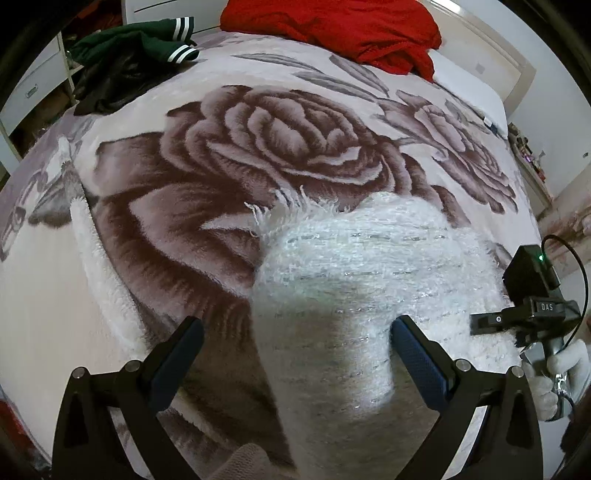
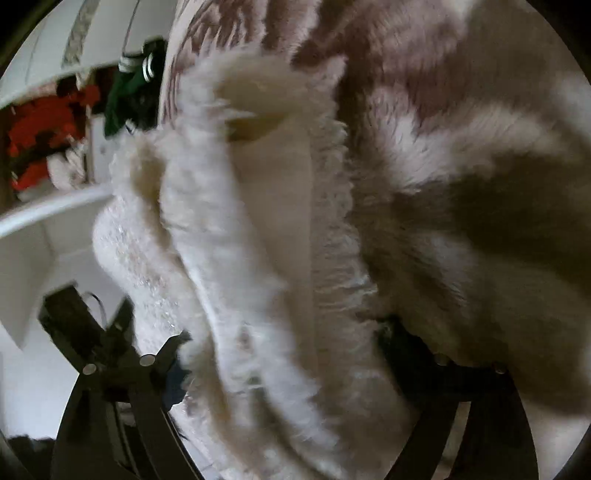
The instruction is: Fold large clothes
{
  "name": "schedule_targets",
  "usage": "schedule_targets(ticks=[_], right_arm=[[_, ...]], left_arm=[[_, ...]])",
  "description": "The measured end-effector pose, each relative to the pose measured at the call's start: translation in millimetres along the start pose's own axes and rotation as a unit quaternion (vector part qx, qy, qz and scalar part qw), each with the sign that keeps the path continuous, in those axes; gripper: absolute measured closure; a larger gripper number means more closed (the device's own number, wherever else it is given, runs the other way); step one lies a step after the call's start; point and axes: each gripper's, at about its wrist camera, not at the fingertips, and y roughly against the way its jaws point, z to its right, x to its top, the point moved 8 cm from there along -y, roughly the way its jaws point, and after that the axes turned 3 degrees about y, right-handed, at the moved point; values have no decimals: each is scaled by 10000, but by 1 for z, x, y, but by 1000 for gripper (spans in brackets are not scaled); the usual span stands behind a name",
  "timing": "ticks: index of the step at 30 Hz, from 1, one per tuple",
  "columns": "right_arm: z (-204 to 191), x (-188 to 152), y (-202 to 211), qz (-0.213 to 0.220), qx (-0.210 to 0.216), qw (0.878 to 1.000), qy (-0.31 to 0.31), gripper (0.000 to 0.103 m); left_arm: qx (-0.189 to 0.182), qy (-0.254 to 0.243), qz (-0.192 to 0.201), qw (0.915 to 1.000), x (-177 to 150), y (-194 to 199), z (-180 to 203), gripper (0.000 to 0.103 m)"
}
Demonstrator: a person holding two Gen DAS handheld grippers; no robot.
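Your left gripper (image 1: 295, 350) gapes over the fuzzy white knitted sweater (image 1: 369, 266); your right gripper's (image 2: 280, 354) grip can't be told.

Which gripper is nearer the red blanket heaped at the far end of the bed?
Left, though neither is close. The left gripper is open over the white fuzzy garment, facing the red blanket across the bed. The right gripper is buried in that garment.

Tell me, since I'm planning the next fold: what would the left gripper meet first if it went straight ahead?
Probably the fluffy white knitted garment, lying right between the open left gripper's fingers; the rose-patterned plush blanket lies beyond it.
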Motion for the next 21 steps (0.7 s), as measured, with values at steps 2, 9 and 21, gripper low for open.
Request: schedule_targets(ticks=[2, 9, 21], right_arm=[[-4, -7, 1, 176, 414, 9985, -327, 27], [-23, -83, 33, 1130, 2160, 9467, -2106, 52], [-47, -82, 135, 2380, -553, 9642, -1035, 43]], left_arm=[[-51, -33, 14, 10000, 2, 0, -3, 0], [-166, -372, -92, 9991, 12, 5, -11, 0], [-335, -538, -105, 9979, 13, 5, 0, 0]])
